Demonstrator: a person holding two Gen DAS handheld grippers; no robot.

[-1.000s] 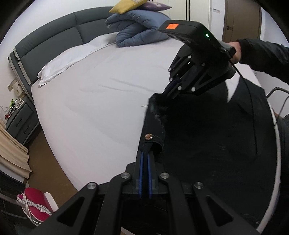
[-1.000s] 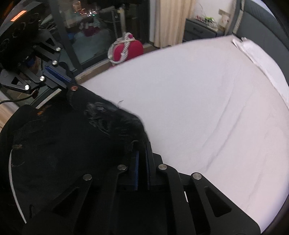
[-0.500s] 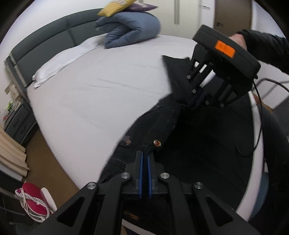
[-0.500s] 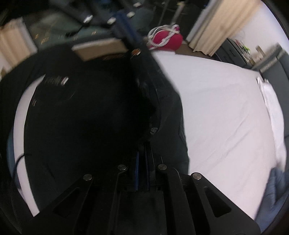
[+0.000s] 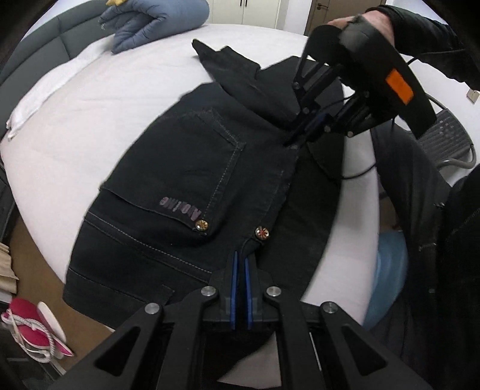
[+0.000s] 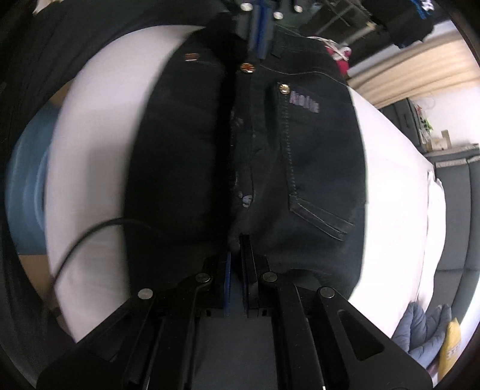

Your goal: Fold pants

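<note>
Left wrist view: blue pads nearly together, pinching the waistband of the pants just below a brass button. Left gripper thus clamped on dark fabric, pointing steeply down at the near edge of the bed. Right gripper seen farther along the same fold line, likewise closed on cloth near the crotch seam, with a hand in a dark sleeve on its handle.

Right wrist view: pads narrow and biting the ridge of fabric, right gripper facing back toward the left gripper at the top of the frame, button just beside it.

Outward from both grips: pants folded lengthwise, one half laid over the other, back pocket and small lettered patch uppermost, stretched between the two grippers. Long axis running from waistband at the bed's edge out toward the legs, which trail beyond the right gripper toward the blue duvet. Right hand nearer the legs, so probably the one to bring them back over the seat; left likely to anchor the waist.
</note>
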